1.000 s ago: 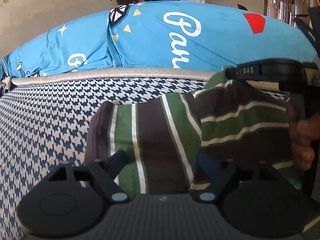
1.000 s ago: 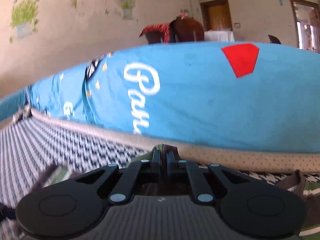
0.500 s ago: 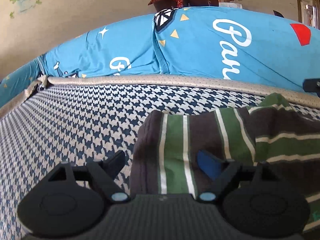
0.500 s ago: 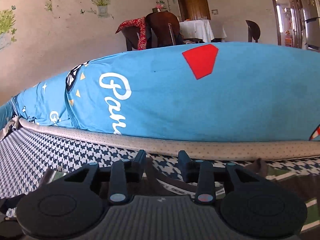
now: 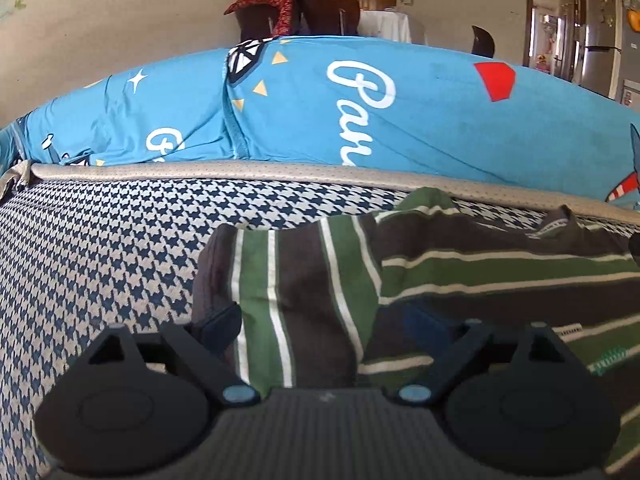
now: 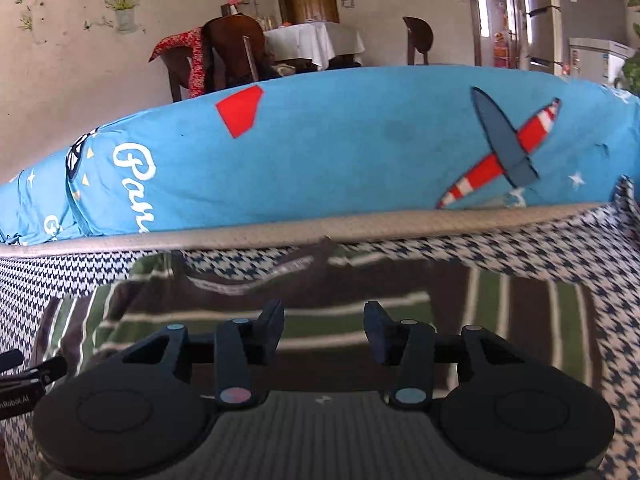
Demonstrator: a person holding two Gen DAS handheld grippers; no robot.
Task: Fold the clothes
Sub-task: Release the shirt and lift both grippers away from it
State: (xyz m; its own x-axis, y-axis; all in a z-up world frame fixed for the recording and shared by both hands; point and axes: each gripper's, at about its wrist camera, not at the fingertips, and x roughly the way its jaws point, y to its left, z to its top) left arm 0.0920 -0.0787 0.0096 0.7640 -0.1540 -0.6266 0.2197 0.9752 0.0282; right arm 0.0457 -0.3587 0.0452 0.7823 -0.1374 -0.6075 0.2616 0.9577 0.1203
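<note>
Both grippers have let go and drawn back since a second ago: the right gripper, then pinched shut on cloth, now stands with its fingers well parted and nothing between them, and the left gripper has pulled off the folded sleeve with its fingers wide apart too.

Between and beyond the left fingers lies the striped shirt, brown, green and white, spread flat on the houndstooth bed cover. It sits at about 12 to 3 o'clock from the left gripper, its far edge near the beige piping that runs below the blue printed bolster. Its left sleeve is turned in over the body, stripes running crosswise to the body's stripes. That, I judge, is why the hands are off: the side fold is laid, and releasing lets it settle flat before the next grip.

From the left wrist, the folded sleeve and its rounded outer edge at 10 o'clock are plain, but the shirt's right side runs out of frame. From the right wrist, that side shows: the other sleeve at 2 o'clock also lies turned in, with vertical stripes, and the neckline sits at 12 o'clock near the piping. Part of the left gripper's body also shows at 9 o'clock there. Motion blur softens the cloth in this view.
</note>
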